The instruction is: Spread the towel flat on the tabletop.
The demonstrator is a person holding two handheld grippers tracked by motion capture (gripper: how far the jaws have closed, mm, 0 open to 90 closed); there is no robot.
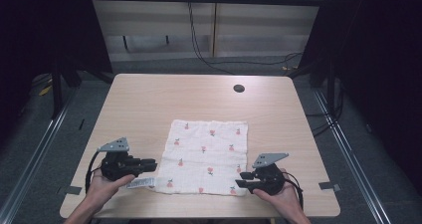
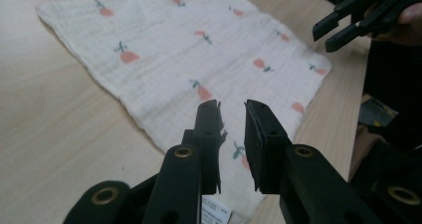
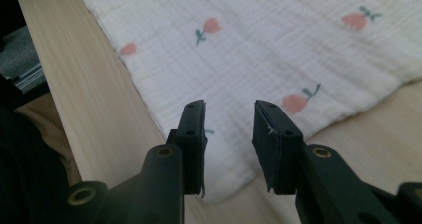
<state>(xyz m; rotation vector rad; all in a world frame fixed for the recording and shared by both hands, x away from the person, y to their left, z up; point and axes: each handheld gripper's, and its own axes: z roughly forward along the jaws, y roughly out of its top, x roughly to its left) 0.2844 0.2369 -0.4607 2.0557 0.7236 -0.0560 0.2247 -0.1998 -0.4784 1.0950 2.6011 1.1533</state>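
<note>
The cloth (image 1: 206, 157), white with small red fruit, lies flat on the bench (image 1: 149, 99), low and centre in the high view. Left tongs (image 1: 152, 165) sit at lower left, right by the cloth's near left corner, where a white label (image 1: 139, 183) sticks out. In the left gripper view its jaws stand a narrow gap apart above that corner, gripping nothing. Right tongs (image 1: 241, 179) sit at lower right, at the cloth's near right corner. In the right gripper view the jaws are apart over the hem, nothing pinched between them.
</note>
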